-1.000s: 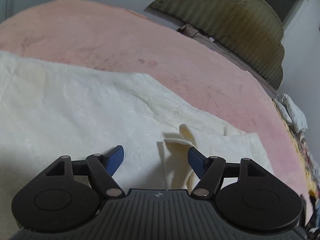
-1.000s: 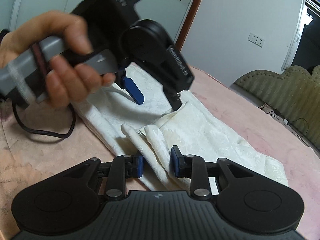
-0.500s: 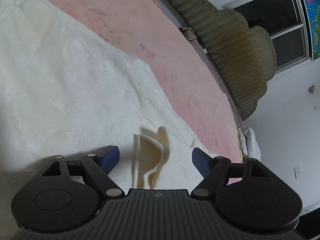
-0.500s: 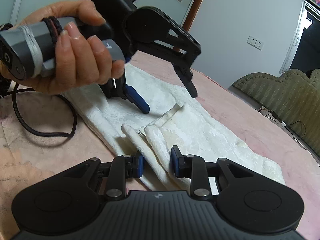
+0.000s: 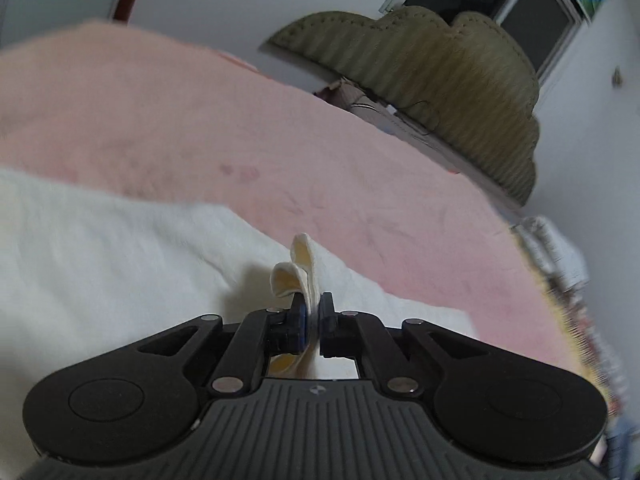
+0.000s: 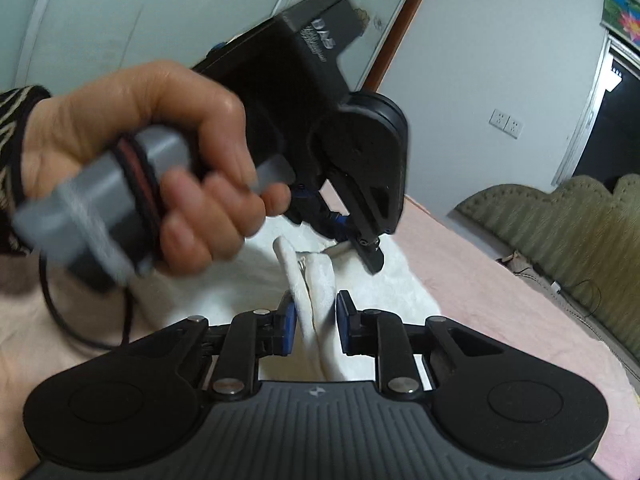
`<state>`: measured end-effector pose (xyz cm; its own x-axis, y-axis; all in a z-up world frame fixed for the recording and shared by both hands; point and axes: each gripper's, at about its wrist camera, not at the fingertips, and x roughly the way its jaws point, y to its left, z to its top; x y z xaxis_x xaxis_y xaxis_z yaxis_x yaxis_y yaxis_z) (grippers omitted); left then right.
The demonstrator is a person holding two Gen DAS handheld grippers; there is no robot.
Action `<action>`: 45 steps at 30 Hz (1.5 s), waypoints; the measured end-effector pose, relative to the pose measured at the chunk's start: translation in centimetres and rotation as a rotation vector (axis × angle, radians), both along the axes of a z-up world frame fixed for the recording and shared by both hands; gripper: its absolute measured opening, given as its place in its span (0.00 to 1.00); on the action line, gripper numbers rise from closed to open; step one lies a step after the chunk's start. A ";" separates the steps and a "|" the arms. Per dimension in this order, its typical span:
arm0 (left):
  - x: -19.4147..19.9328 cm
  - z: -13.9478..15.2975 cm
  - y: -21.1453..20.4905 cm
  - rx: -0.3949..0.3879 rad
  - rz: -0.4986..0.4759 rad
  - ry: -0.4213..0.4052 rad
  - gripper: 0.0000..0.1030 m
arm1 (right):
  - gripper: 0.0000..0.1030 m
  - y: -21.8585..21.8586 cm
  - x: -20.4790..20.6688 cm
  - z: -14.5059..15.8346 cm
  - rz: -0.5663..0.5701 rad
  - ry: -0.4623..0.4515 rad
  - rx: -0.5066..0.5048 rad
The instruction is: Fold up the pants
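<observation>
Fingers of the left gripper (image 5: pixel 313 308) are closing on a raised fold of white pants (image 5: pixel 120 264) at lower centre. The right gripper (image 6: pixel 316 312), also closing, pinches bunched cloth. Pants lie across a pink bedspread (image 5: pixel 280 140).

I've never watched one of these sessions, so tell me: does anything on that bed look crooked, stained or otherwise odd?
Slightly. The white pants lie rumpled on the pink blanket, and the folded edge pinched in the closing left tongs looks yellowish inside, perhaps only shading. A few faint darker marks dot the blanket. Nothing looks spilled or torn.
</observation>
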<state>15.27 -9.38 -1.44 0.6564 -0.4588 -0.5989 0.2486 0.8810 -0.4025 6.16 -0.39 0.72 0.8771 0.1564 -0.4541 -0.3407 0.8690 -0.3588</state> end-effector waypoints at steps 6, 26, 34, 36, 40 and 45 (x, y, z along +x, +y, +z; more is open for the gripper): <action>0.2 -2.6 -0.5 0.135 0.013 0.029 0.40 | 0.27 0.9 -1.4 -1.5 0.031 0.083 -0.021; -4.6 -0.8 7.4 -0.195 0.040 0.198 0.45 | 0.26 1.8 -2.6 -2.9 -0.001 0.017 -0.124; -4.2 -2.7 5.7 -0.304 -0.034 0.307 0.46 | 0.09 -1.8 -2.1 -0.3 -0.036 0.042 0.143; -3.6 -3.6 5.3 -0.339 -0.038 0.346 0.45 | 0.09 -2.6 -2.2 0.4 -0.037 0.059 0.206; -3.3 -4.9 5.1 -0.377 -0.001 0.376 0.20 | 0.09 -3.0 -2.2 0.3 -0.024 0.096 0.256; -5.1 -3.3 5.6 -0.288 0.041 0.273 0.14 | 0.08 -2.3 -2.5 0.1 0.012 0.091 0.271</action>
<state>10.16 -3.78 -4.76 0.5124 -0.6102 -0.6042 0.0650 0.7292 -0.6812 3.66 -2.65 0.87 0.8321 0.2932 -0.4708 -0.3719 0.9247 -0.0815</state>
